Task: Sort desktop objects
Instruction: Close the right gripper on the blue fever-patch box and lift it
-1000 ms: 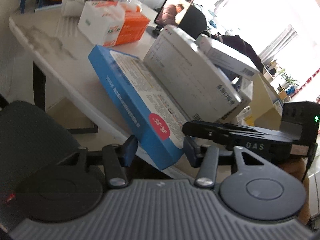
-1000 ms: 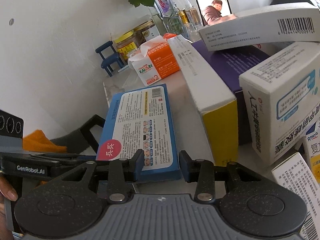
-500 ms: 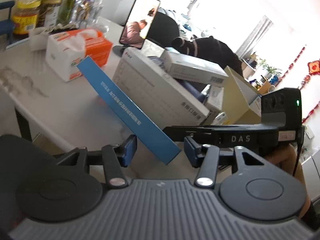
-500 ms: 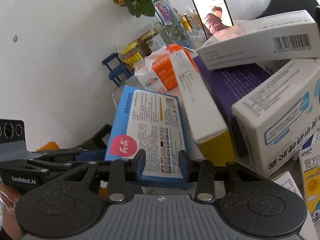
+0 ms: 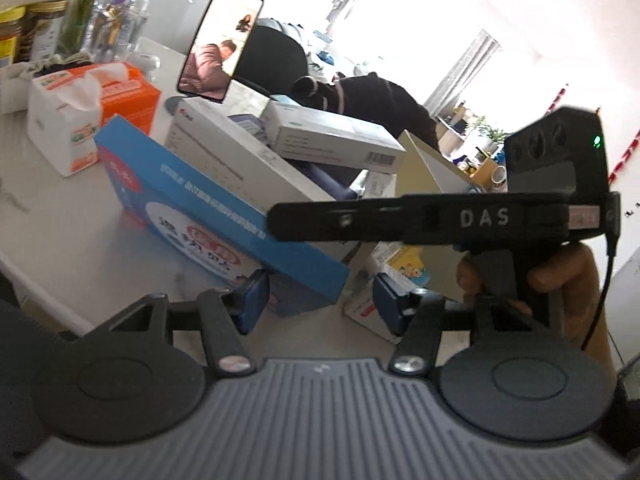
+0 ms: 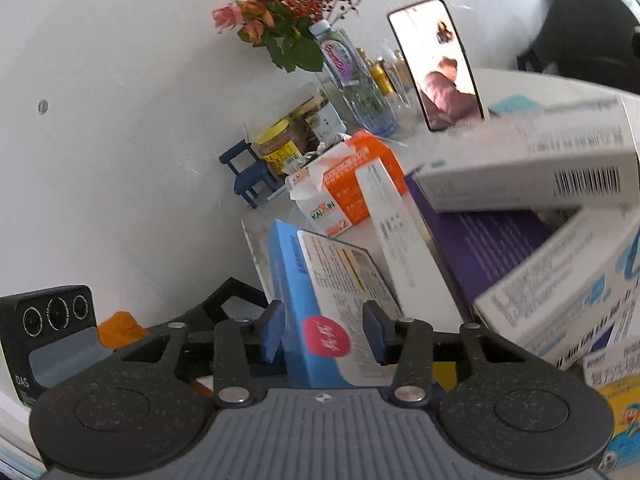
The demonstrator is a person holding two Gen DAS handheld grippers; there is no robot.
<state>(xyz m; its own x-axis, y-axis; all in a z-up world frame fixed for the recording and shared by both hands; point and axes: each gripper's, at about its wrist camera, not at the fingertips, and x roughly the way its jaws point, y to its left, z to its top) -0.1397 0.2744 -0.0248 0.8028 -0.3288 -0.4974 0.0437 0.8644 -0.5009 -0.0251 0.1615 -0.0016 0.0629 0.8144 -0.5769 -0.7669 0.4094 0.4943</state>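
My left gripper (image 5: 316,300) is opening, blue box (image 5: 224,216) between its jaws, untouched on the right; my right gripper (image 6: 324,336) (also opening) straddles it loosely.

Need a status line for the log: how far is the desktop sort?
Early. Done: nothing looks sorted. The boxes lie in a loose heap by the tissue pack. In hand: the blue box, tipped on edge, sits between both grippers, left gripper and right gripper, both opening. Left: place this box, then the whole heap.
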